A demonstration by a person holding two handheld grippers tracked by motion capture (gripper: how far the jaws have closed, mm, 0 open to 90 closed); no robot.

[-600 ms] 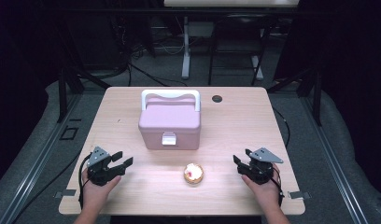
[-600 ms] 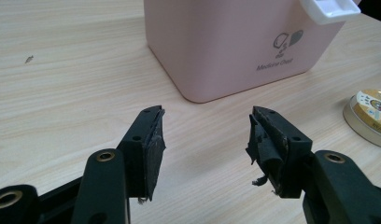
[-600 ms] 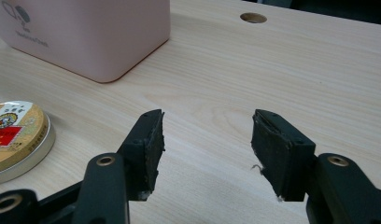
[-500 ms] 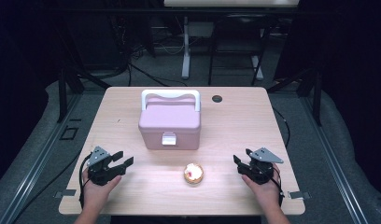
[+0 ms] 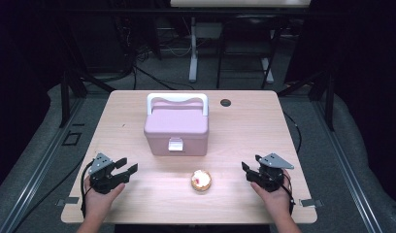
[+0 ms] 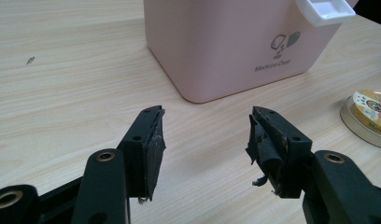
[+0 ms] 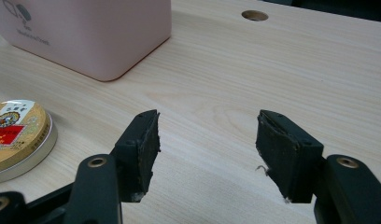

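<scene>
I hold both tongs, left (image 5: 124, 171) and right (image 5: 249, 171), open and empty over the wooden bench (image 5: 244, 126), flanking the small round gold-lidded tin (image 5: 201, 180) before the pink plastic box (image 5: 176, 128).

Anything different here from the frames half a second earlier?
Nothing visibly changed. The left gripper and right gripper rest on the table with jaws open and empty, the tin lies between them, and the pink box stands shut behind it.
</scene>
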